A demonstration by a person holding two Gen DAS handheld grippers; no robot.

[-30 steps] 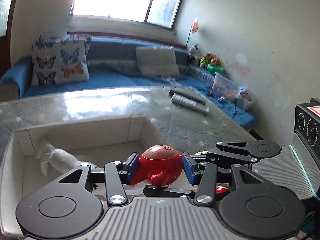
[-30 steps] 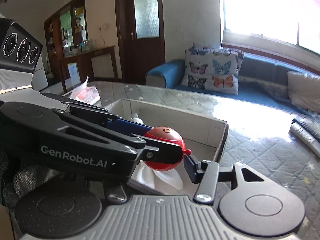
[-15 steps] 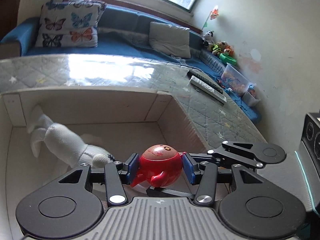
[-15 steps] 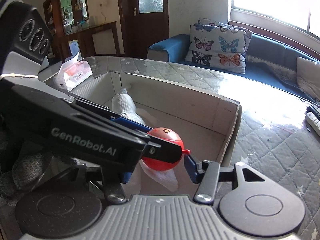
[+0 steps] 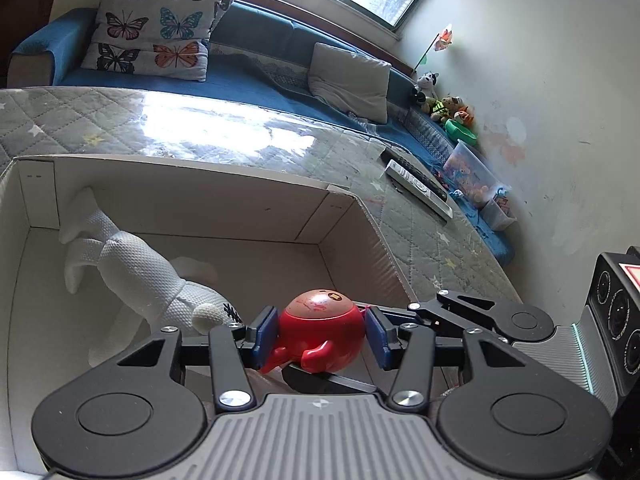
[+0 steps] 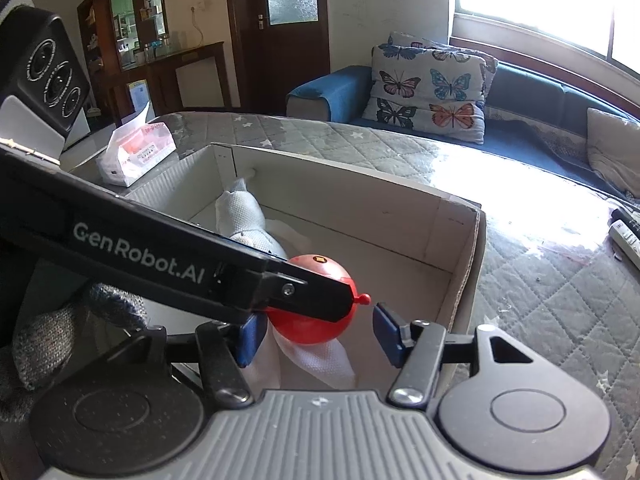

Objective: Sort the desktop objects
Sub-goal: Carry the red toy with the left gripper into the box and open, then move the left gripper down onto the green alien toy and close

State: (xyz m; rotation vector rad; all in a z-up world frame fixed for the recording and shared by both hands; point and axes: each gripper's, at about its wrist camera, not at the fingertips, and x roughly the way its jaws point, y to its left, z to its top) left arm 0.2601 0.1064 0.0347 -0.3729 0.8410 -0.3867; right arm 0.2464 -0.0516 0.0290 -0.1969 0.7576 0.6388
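- Since a second ago both grippers have dropped lower over the white box (image 5: 348, 216); more of the box floor now shows in the left wrist view, and the window has slid mostly out the top.
- Right gripper (image 6: 320, 332) jaws are opening: gap wider than a second ago. The right blue pad (image 6: 386, 334) stands clear of the red toy (image 6: 312, 320); the left pad is partly hidden under the other gripper's finger, contact there cannot be told.
- Left gripper (image 5: 320, 338) is clamped on the red toy (image 5: 320, 332): both blue pads press its sides, same hold as before.
- Red toy: round body, small stubby limbs, a knob sticking out on one side. It hangs above the near part of the box interior, not resting on the floor as far as the views show.
- White plush toy (image 5: 136, 272) lies inside the box, toward the far left corner, legs up against the wall; same spot as earlier.
- In the right wrist view the left gripper's black arm with white lettering crosses in front and covers part of the toy.
- Box sits on a grey quilted surface (image 5: 420, 240).
- Remote controls (image 5: 416, 186) lie on that surface, well apart from the box.
- Tissue pack (image 6: 136, 152) just beyond the box's far left corner in the right wrist view.
- Blue sofa behind with butterfly cushion (image 5: 152, 36).
- A gloved hand (image 6: 52, 340) shows at lower left of the right wrist view.
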